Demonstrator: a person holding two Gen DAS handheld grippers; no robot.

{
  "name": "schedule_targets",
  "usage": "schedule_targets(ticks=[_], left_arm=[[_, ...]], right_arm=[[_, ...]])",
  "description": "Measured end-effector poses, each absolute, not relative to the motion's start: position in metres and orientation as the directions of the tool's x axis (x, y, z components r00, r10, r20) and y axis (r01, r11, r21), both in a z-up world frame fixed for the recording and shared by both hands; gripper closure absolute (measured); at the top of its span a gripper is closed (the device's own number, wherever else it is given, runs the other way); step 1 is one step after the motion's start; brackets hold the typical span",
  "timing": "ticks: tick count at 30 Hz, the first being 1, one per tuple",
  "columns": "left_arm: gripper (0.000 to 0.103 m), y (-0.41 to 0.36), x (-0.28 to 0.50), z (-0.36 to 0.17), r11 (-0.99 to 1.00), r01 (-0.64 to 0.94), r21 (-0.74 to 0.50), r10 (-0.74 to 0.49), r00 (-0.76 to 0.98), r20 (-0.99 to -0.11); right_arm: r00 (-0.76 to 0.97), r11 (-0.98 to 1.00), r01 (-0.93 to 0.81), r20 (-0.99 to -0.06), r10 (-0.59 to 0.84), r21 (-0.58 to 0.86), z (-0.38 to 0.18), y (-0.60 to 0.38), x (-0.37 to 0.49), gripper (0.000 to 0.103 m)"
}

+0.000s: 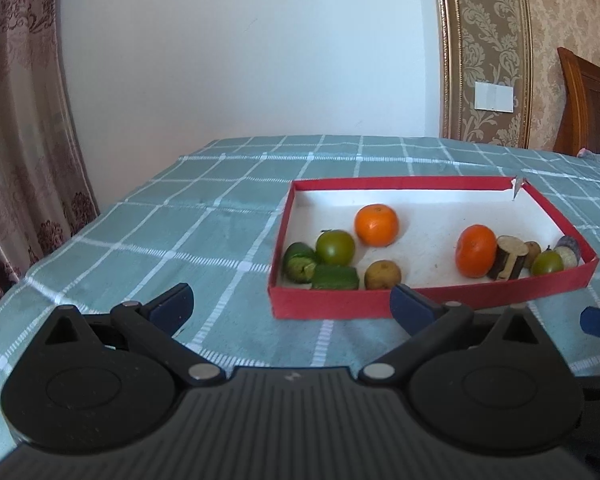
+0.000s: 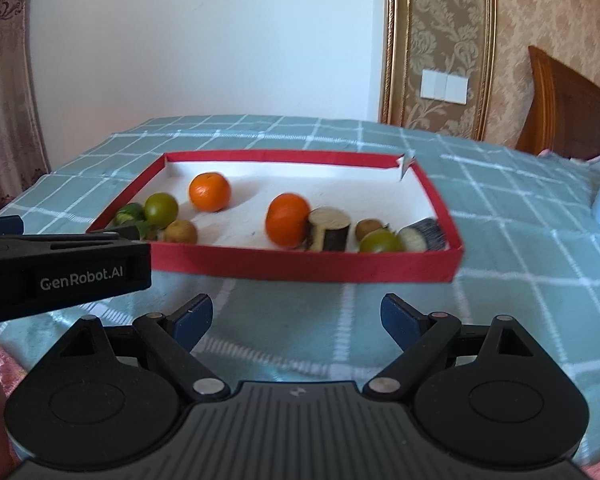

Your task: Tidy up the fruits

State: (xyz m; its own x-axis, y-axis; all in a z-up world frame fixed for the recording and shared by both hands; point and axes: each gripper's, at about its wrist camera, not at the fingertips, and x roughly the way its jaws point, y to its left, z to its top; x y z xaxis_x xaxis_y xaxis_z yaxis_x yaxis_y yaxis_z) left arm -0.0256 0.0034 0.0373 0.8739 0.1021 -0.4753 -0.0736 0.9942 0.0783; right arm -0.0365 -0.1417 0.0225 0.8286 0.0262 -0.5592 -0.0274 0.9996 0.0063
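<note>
Both grippers sit short of the red tray [image 1: 332, 307], over the green checked cloth [image 1: 148, 240], nothing between the fingers.

Left gripper [image 1: 292, 306]: jaws spread wide, released, empty. Tray lies at its 12–1 o'clock, near wall just past the right fingertip.

Right gripper [image 2: 297, 316]: jaws also spread, empty. Tray dead ahead at 12 o'clock, apart from the tips. The left unit's black body crosses this view at 9 o'clock, blocking the tray's near-left corner.

Tray contents, left wrist view:
- left orange [image 1: 376, 225], toward the far side, standing alone
- right orange [image 1: 476, 250], touching a cut wood-like chunk [image 1: 508, 258] at its 3 o'clock
- green round fruit [image 1: 335, 247] at the left orange's 8 o'clock
- two cucumber pieces [image 1: 300, 262] in the near-left corner, touching each other
- brown round fruit [image 1: 382, 275] against the near wall
- near-right corner: small brown fruit [image 1: 533, 253], second green fruit [image 1: 547, 262], eggplant piece [image 1: 568, 251], packed close

Far-right tray corner is torn, flap sticking up. The right wrist view is slightly blurred on the tray's right half.
</note>
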Motion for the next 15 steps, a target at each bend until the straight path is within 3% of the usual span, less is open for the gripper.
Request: schedule_targets(ticks=[15], left_arm=[[0.000,0.023,-0.021,0.028,0.996,-0.065,0.054,0.083,0.866,-0.494]], right_arm=[[0.826,0.997,-0.067,-0.562,0.041,-0.026,0.020,-0.115,-0.036,0.011]])
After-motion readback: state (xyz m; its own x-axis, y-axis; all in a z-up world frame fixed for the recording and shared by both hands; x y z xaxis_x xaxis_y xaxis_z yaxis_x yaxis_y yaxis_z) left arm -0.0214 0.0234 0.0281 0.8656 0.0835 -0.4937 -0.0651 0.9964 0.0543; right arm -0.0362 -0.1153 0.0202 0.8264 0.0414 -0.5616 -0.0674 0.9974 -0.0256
